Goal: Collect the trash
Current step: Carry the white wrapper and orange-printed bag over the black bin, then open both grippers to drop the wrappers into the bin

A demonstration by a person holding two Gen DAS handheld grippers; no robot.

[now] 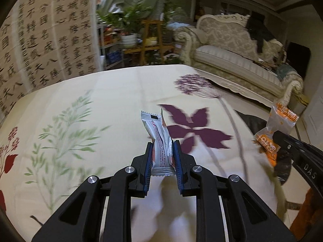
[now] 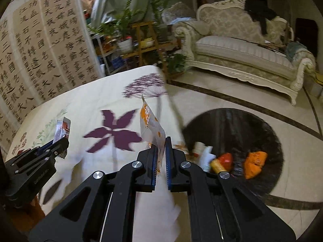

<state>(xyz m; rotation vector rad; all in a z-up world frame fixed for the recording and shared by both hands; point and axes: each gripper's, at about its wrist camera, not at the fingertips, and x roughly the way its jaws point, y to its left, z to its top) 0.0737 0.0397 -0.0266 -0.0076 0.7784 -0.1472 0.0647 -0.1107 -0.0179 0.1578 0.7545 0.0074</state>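
A floral tablecloth (image 1: 113, 92) covers the table, with a black trash bin (image 2: 238, 125) on the floor ahead-right of the right gripper (image 2: 160, 157). That gripper pinches an orange wrapper (image 2: 150, 125); the left gripper (image 1: 162, 161) clamps a silver wrapper (image 1: 159, 139). Best to keep both grips firm until each is directly over the bin.

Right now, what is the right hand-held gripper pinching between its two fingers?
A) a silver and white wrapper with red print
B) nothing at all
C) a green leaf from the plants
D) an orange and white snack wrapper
D: the right wrist view shows the right hand-held gripper shut on the orange and white snack wrapper, which sticks up from between its fingers above the flowered tablecloth.
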